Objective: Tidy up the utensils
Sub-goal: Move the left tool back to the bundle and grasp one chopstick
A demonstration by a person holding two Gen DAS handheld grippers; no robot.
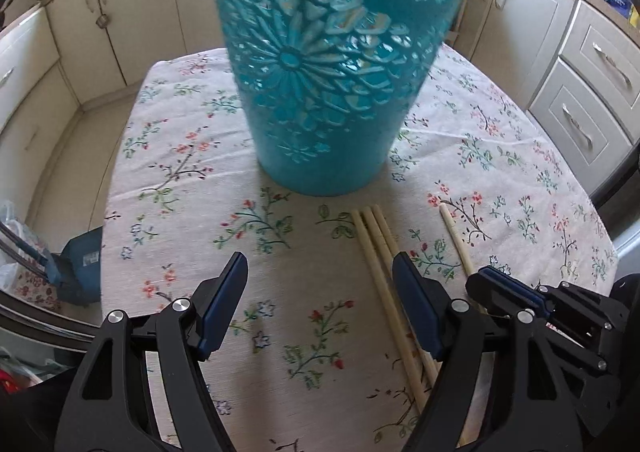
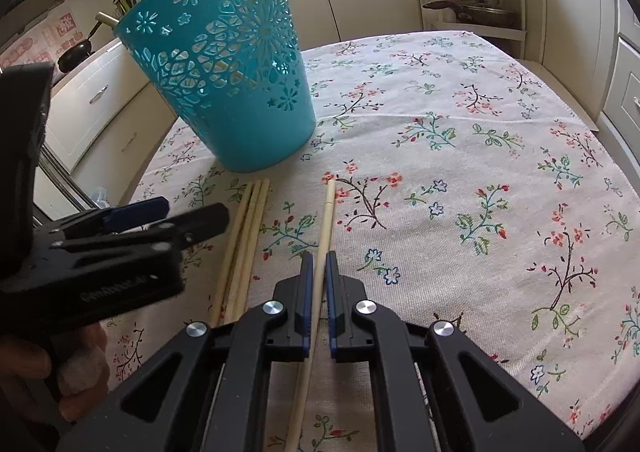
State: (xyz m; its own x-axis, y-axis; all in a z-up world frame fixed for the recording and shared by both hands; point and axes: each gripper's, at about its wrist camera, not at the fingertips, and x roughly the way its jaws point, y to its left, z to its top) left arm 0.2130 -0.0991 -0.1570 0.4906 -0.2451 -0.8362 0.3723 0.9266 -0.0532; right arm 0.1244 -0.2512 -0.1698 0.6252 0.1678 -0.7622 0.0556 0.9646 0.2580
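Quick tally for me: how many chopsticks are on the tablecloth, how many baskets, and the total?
Chopsticks: 4 — a bundle of three lying side by side, and a single one between the right gripper fingers.
Teal basket: 1, upright on the tablecloth.
Total: 5

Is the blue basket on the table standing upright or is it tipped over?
Upright. In the right wrist view the blue basket stands on its narrow base on the tablecloth, with its wide rim at the top.
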